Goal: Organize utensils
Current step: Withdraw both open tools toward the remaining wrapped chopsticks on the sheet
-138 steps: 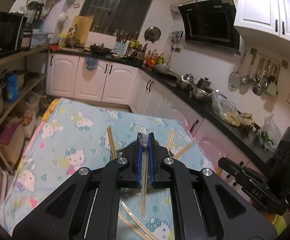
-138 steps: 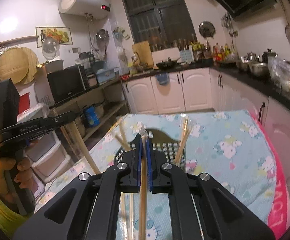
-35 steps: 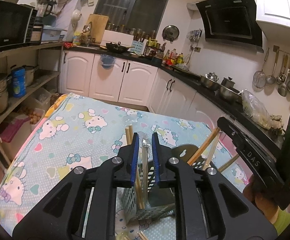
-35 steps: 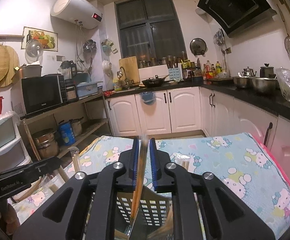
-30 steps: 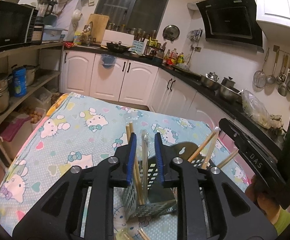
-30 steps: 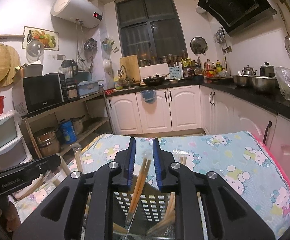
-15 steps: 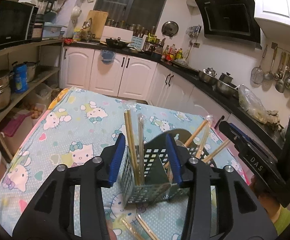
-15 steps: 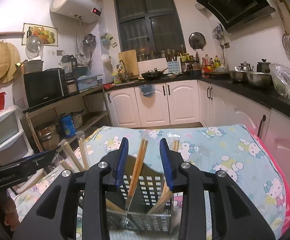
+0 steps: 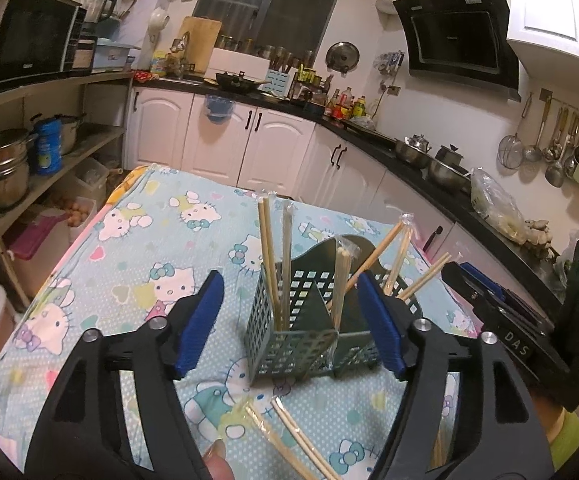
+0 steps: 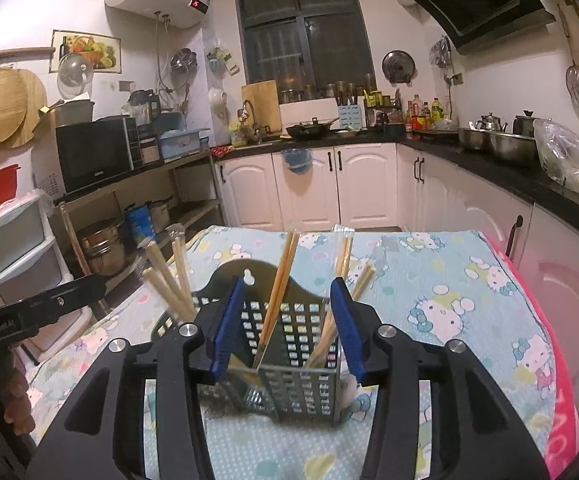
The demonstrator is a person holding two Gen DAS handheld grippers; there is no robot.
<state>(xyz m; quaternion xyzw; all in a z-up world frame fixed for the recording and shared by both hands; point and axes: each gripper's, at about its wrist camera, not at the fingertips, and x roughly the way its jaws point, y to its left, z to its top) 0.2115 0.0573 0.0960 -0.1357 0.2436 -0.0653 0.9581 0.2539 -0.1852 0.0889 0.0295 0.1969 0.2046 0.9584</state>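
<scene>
Both grippers, left gripper [image 9: 291,322] and right gripper [image 10: 285,326], are chunky black plastic with blue finger pads [image 9: 199,320] and silver screws. One's stamped "DAS". Yellow-green sleeve [image 9: 567,446] too.

Warm dim indoor light, fisheye-bent edges, perhaps slight blur.

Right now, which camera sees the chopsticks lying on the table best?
The left wrist view: wrapped loose chopsticks lie on the tablecloth in front of the basket. In the right wrist view, none show lying down.
</scene>
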